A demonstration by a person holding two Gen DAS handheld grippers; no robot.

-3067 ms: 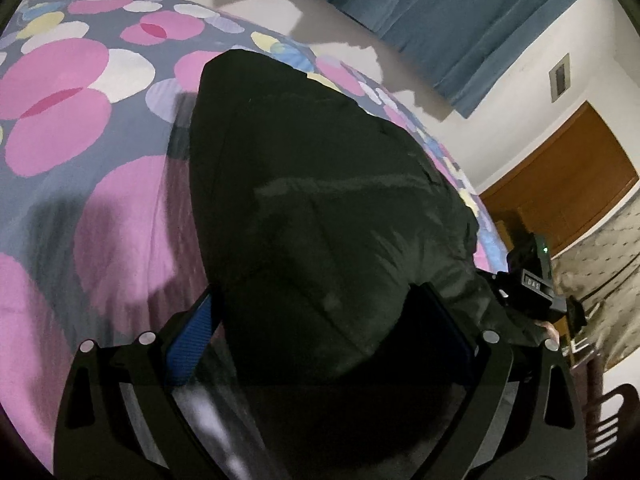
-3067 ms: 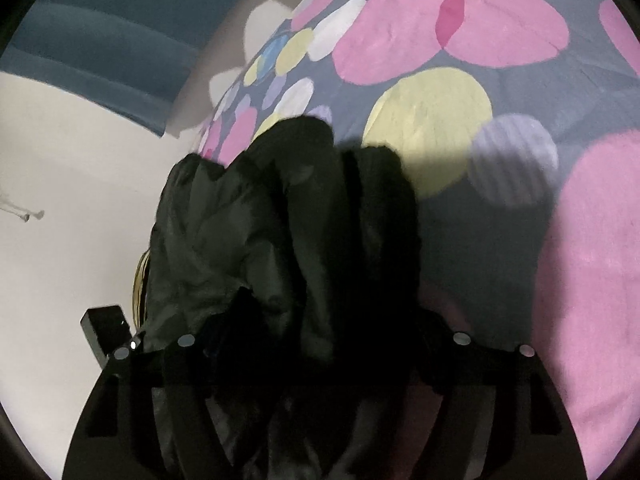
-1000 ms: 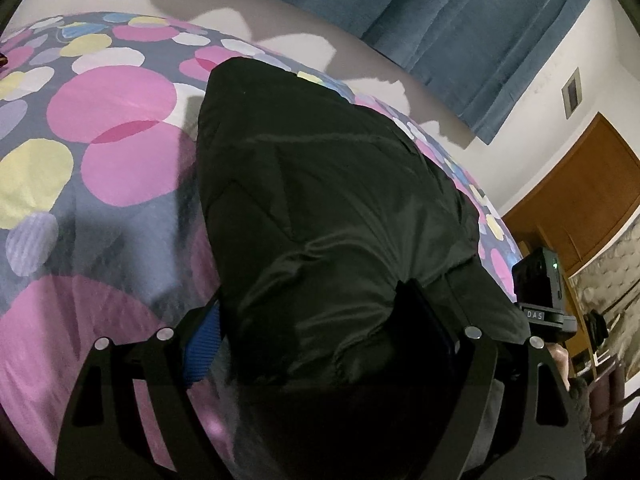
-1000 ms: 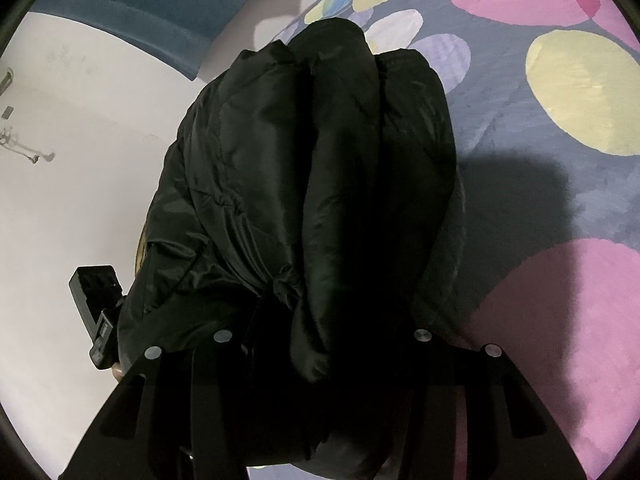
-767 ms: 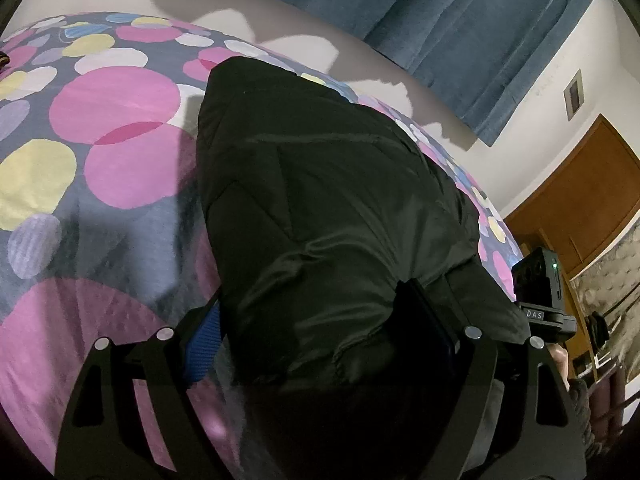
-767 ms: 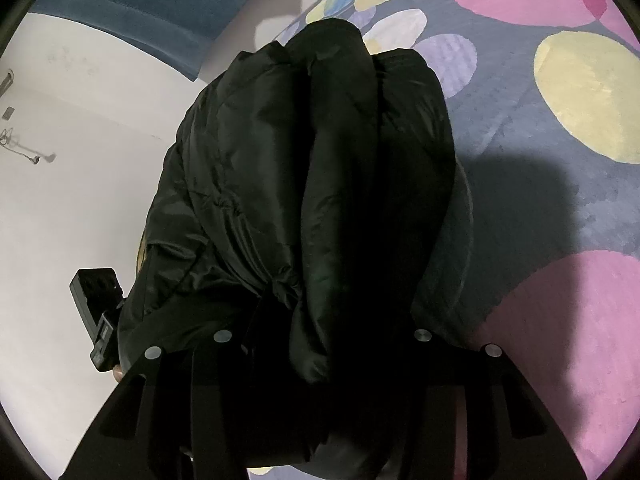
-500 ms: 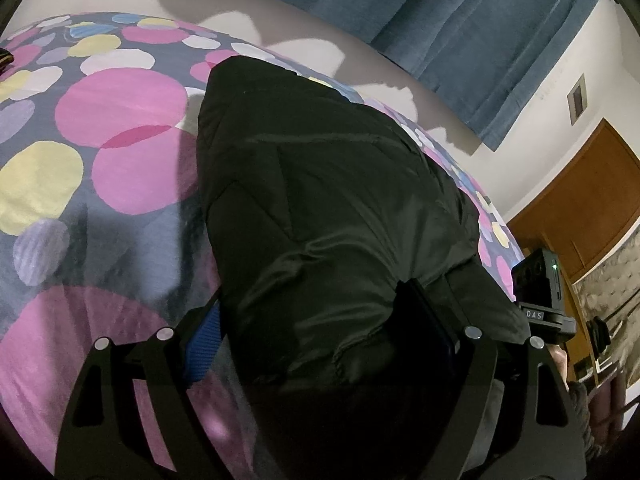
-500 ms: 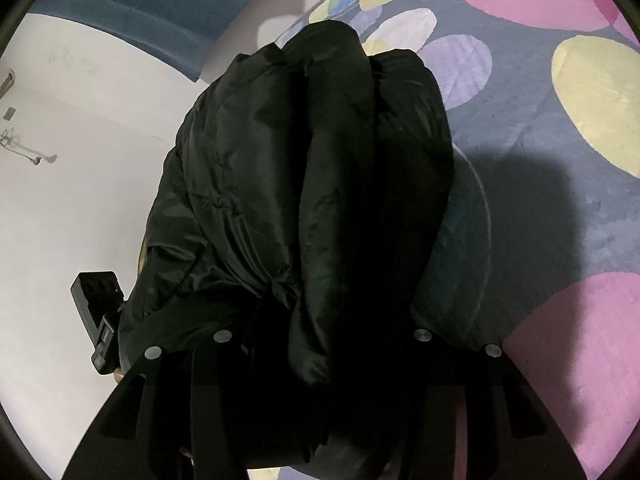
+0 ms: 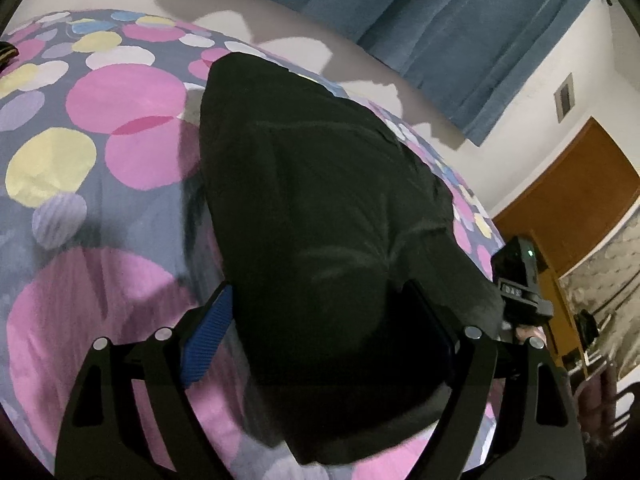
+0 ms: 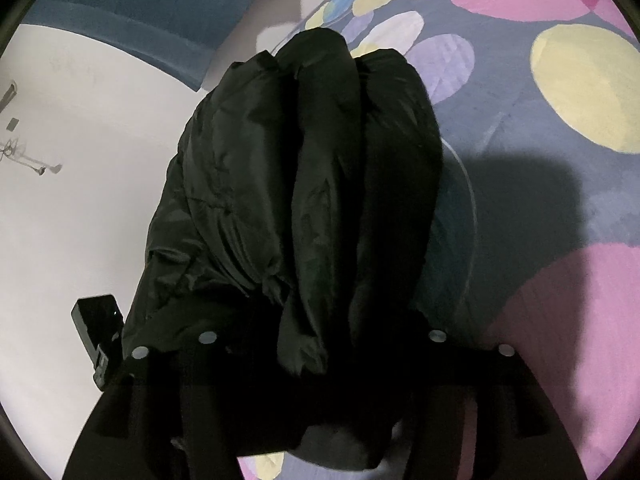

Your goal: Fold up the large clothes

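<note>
The bedspread is a soft woven cover, grey-blue, printed with overlapping discs in pink, yellow, lilac and white; its surface shows a faint pile and shallow creases. Behind the bed hangs a blue curtain in vertical pleats, against a plain white wall. At the right edge of the left wrist view stands a brown wooden door, smooth and flat.

The black padded jacket lies on the bedspread as a folded bundle. The shell is a smooth, slightly glossy synthetic with stitched quilting lines and fine wrinkles. In the left wrist view it presents a broad, rounded top panel that narrows toward the far end. In the right wrist view the same jacket shows its folded edge: three puffy layers stacked side by side, with bunched gathers at the near end.

The left gripper has its jaws wide apart, straddling the near end of the bundle. The blue ribbed pad stands just clear of the fabric on its side; the opposite finger lies against the jacket.

The right gripper has its jaws opening, with the folded layers between them. Whether its pads press the fabric cannot be told; that area is dark.
</note>
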